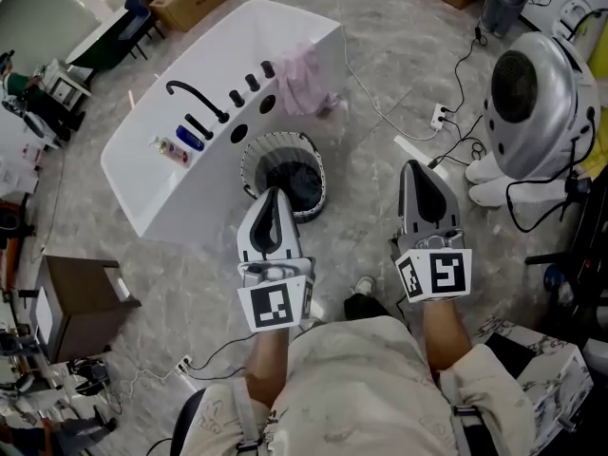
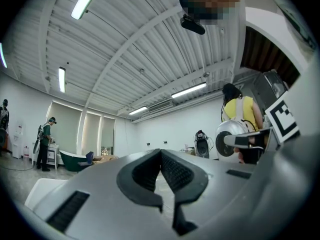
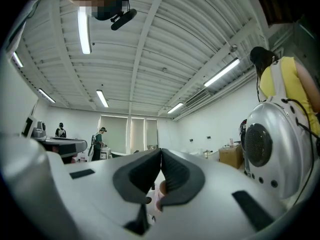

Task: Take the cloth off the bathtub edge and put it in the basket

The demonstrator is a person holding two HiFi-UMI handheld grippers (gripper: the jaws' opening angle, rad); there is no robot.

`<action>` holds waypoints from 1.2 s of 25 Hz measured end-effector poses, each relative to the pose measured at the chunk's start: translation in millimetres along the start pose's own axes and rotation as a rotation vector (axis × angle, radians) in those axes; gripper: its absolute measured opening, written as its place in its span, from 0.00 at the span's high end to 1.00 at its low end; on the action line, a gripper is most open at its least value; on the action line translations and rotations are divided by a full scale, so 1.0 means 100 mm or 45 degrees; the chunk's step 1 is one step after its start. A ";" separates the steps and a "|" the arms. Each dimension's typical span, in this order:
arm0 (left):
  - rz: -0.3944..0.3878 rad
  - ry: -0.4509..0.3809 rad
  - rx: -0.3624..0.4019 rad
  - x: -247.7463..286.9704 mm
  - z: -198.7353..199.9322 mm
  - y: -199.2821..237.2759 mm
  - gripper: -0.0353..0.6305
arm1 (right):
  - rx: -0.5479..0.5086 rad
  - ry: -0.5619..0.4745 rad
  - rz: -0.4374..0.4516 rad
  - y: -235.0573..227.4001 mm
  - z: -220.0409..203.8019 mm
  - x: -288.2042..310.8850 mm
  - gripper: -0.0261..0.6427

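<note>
Floor: grey tiles, cables trailing.
Bathtub: white, pink cloth on edge, basket just beside.
Left gripper, right gripper: closed tight, empty.

Beige shirt — grey hand-held grippers, marker cubes.

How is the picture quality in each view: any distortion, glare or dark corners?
Head view: even light, sharp; the pink cloth on the bathtub reads clearly. Left gripper view: strong fisheye bending, black corners, the ceiling lamp blown out white. Right gripper view: the same fisheye and black corners, the long lamp glaring.
</note>
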State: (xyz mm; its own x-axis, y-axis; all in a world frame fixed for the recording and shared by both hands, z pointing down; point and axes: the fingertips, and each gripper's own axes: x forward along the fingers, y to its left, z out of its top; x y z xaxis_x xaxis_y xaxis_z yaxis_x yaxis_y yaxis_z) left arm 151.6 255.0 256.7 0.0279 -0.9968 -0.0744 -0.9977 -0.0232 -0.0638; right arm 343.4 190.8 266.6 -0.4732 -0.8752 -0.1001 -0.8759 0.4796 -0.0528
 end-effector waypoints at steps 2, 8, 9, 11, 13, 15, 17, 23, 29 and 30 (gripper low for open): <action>-0.005 0.003 0.002 0.13 0.00 -0.11 0.94 | 0.000 0.003 0.002 -0.13 0.00 0.05 0.98; -0.021 -0.006 0.010 0.39 0.03 -0.43 0.94 | 0.006 0.000 0.007 -0.50 0.02 0.11 0.98; -0.028 -0.010 0.011 0.43 0.03 -0.46 0.94 | 0.006 -0.003 0.009 -0.54 0.02 0.12 0.98; -0.037 -0.013 0.013 0.51 0.01 -0.52 0.94 | 0.005 -0.006 0.010 -0.61 0.01 0.16 0.98; -0.043 -0.014 0.016 0.57 -0.01 -0.55 0.94 | 0.008 -0.008 0.005 -0.66 0.00 0.19 0.97; -0.043 -0.014 0.012 0.62 -0.04 -0.56 0.94 | 0.008 -0.009 -0.005 -0.70 -0.02 0.23 0.97; -0.044 -0.016 0.003 0.68 -0.07 -0.56 0.94 | -0.003 -0.008 -0.010 -0.73 -0.04 0.28 0.97; -0.037 -0.020 -0.023 0.93 -0.17 -0.47 0.94 | -0.049 0.002 0.021 -0.75 -0.13 0.53 0.97; 0.015 -0.023 -0.057 1.28 -0.27 -0.19 0.94 | -0.078 0.016 0.071 -0.69 -0.19 1.02 0.98; 0.024 -0.020 -0.060 1.35 -0.29 -0.13 0.94 | -0.090 0.023 0.080 -0.66 -0.22 1.13 0.98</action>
State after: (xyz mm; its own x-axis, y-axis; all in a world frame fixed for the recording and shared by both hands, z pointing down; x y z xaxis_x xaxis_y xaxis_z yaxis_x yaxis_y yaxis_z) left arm 166.0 118.5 276.5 0.0096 -0.9959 -0.0904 -0.9998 -0.0083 -0.0156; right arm 345.7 59.1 280.3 -0.5285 -0.8448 -0.0833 -0.8486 0.5286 0.0233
